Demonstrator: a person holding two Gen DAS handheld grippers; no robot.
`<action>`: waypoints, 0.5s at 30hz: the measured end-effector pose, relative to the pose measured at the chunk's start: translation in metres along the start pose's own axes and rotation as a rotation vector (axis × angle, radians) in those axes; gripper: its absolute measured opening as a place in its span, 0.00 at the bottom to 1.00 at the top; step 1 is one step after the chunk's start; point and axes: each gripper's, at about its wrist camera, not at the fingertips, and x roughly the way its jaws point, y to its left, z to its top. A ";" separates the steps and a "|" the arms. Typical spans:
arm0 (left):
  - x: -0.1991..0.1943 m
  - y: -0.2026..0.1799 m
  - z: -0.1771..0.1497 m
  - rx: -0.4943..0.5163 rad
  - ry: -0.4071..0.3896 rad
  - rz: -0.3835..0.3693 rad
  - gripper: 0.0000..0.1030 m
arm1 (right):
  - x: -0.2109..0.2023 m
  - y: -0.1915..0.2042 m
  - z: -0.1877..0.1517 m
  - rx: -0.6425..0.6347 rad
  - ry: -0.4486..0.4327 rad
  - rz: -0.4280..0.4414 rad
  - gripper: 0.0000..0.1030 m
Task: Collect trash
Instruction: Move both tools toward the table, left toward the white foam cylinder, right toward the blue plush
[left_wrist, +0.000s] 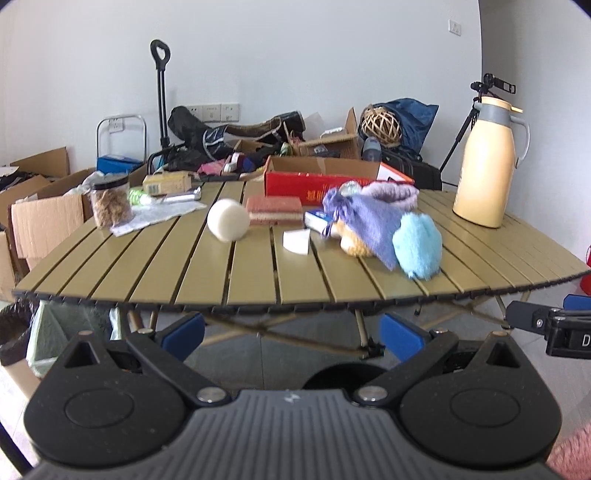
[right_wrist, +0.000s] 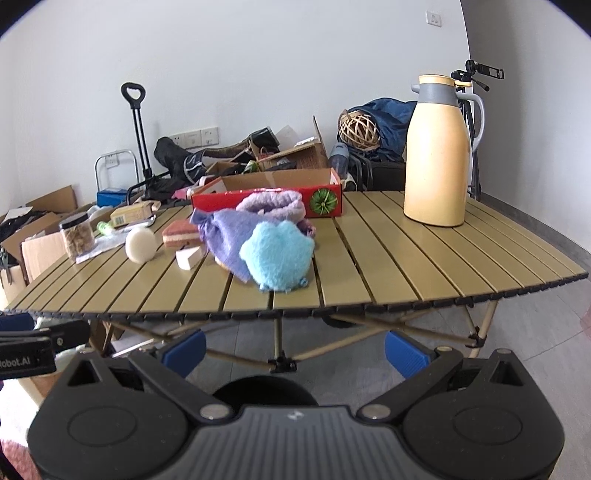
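Here we hold both the left gripper (left_wrist: 291, 338) and right gripper (right_wrist: 293, 349) spread wide and empty, below the table (left_wrist: 258, 273) edge, facing a white sponge (left_wrist: 228, 220) and blue plush (right_wrist: 277, 254).

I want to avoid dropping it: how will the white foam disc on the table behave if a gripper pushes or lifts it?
The white disc stands on its edge on the slatted table, so a push will probably roll or topple it. It looks like soft foam, likely light and squashy under the fingers. Both grippers, left and right, are open, below the table edge.
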 end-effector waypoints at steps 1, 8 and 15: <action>0.004 0.000 0.003 -0.001 -0.005 -0.003 1.00 | 0.006 0.000 0.004 0.002 -0.007 0.004 1.00; 0.043 -0.003 0.024 -0.030 -0.031 0.000 1.00 | 0.038 0.002 0.024 0.000 -0.057 0.020 1.00; 0.081 -0.003 0.050 -0.082 -0.061 0.025 1.00 | 0.075 0.004 0.047 -0.011 -0.123 0.023 1.00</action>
